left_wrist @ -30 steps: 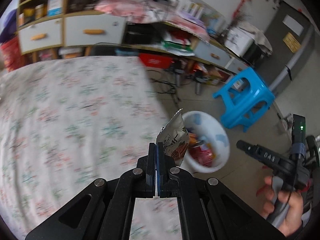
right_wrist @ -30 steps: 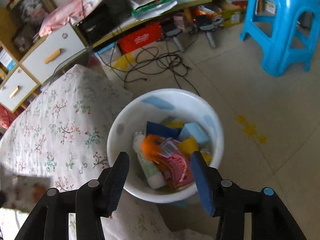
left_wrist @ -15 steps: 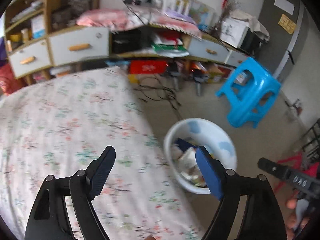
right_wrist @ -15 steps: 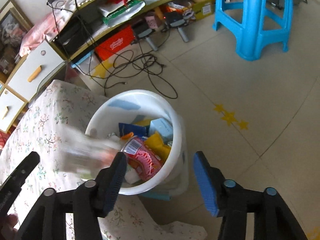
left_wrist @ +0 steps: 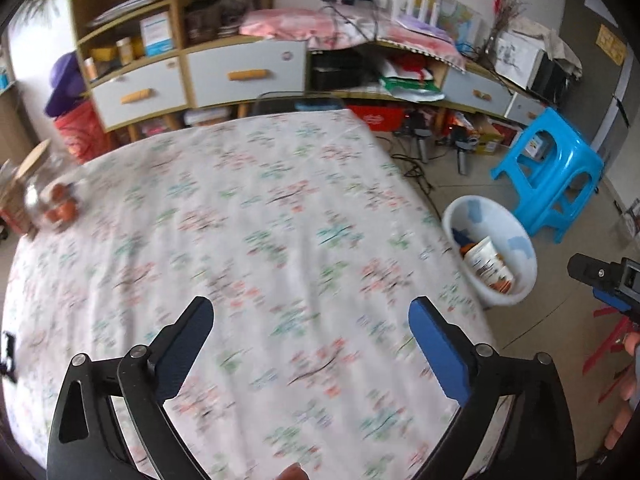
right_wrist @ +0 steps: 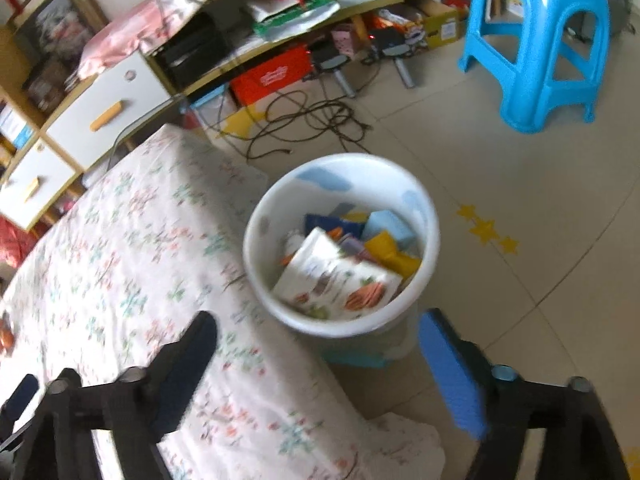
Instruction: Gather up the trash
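A white round trash bin stands on the floor beside the table; it also shows in the left wrist view. A white snack bag lies on top of several wrappers inside it, seen too in the left wrist view. My left gripper is open and empty above the floral tablecloth. My right gripper is open and empty, just above the bin's near rim and the table edge.
A blue plastic stool stands beyond the bin, also in the left wrist view. Cables lie on the floor before a cluttered low shelf. A glass jar sits at the table's left.
My left gripper opened and let the snack bag fall into the bin, then swung back over the table. My right gripper stayed open near the bin.
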A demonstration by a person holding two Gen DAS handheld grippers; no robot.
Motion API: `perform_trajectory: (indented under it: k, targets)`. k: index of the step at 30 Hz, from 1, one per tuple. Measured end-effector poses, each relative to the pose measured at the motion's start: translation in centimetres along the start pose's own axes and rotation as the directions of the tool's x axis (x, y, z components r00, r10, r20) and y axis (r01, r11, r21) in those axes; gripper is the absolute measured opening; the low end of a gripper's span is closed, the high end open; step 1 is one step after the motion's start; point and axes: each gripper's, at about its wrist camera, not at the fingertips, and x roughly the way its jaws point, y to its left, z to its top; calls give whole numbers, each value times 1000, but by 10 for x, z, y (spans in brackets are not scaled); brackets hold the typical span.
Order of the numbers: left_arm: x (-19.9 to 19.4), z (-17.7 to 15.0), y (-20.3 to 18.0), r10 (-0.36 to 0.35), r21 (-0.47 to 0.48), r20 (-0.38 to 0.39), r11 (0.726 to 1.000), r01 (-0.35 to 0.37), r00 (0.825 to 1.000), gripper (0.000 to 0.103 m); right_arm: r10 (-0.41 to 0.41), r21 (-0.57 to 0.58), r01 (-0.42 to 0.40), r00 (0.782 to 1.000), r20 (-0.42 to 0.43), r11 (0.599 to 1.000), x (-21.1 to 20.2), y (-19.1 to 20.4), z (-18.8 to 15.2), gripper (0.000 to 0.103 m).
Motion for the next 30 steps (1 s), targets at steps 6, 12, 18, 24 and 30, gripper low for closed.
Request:
perform_trajectory:
  k: [6,12,18,24,30]
  targets:
    - [-24,-27,35,11,-37,-18,999,-12,1000,100,-5,-86,4,1000,-6,996,-16,39,-37,91]
    - [-41,-45,59,-34,-104,-16,994,32,999,100,20,-212,-11,999,38,977,-35,77,-76,91]
    - [-53,-55,71,-20,-118,27,993,23,999,100,47,-255,-24,995,84,967,-45,91,-102,91]
    - [-60,-60,79,-6,-123,43,992,12,999,100,34,-284,-3,994,106,959,-46,99,-113,92]
    - [-65,-67,78,-2,-106,52,994,7,999,100,31,-273,5,991,128,962,-48,98,-114,92]
